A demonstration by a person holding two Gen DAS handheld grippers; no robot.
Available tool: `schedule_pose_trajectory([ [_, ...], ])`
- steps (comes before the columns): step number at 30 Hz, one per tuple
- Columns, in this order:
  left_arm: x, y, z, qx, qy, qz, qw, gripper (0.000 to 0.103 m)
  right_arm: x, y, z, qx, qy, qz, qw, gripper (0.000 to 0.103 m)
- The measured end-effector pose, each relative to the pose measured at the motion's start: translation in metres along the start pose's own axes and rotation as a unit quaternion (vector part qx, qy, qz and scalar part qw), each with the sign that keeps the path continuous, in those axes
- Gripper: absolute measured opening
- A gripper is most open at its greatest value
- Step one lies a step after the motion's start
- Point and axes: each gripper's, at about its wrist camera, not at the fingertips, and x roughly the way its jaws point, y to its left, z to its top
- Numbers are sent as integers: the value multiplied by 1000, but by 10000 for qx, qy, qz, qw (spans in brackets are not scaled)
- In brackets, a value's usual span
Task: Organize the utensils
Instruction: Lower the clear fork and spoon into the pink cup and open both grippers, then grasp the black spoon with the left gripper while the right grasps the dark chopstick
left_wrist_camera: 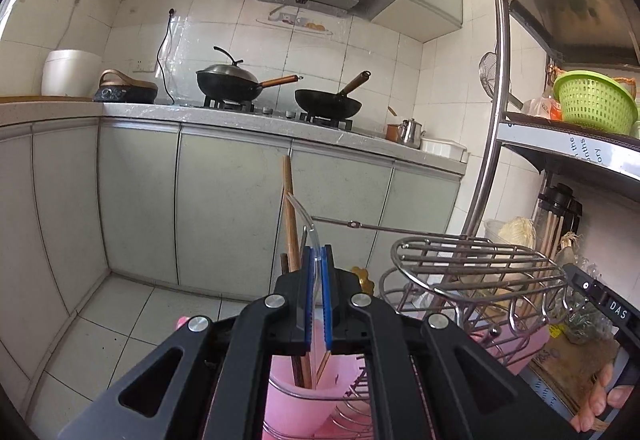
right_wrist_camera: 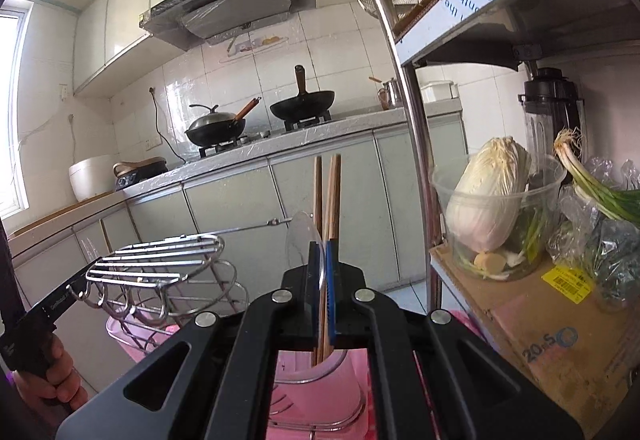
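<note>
My left tool (left_wrist_camera: 317, 260) pinches a clear plastic spoon (left_wrist_camera: 306, 218), handle rising upright and leaning left; my right tool (right_wrist_camera: 323, 260) clamps another clear spoon (right_wrist_camera: 301, 240), bowl up. Below both, chopsticks (left_wrist_camera: 291, 216) stand upright in a pink holder (left_wrist_camera: 296, 396). Beyond, the tabletop (left_wrist_camera: 240, 120) carries two woks

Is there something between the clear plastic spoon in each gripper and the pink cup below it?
Nothing visible blocks either clear spoon. The pink cup is directly below, open at the top; only chopsticks already stand inside, beside the spoons.
</note>
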Motion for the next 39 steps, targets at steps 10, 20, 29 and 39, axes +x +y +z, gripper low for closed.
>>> schedule_pose_trajectory([
  [10,5,22,-2,-457,859,-356,9946,5,6,-3,-15,190,744,74,9970,5],
  [20,-1,30,8,-560,1198,-454,9902,33,-1,0,-19,285,1046,142,9940,39],
  [29,-37,33,2,-605,1371,-450,9877,33,-35,-9,-35,637,1339,92,9889,39],
  [39,-65,17,-44,-485,2091,-576,9750,33,-46,-7,-89,1005,2477,228,9633,40],
])
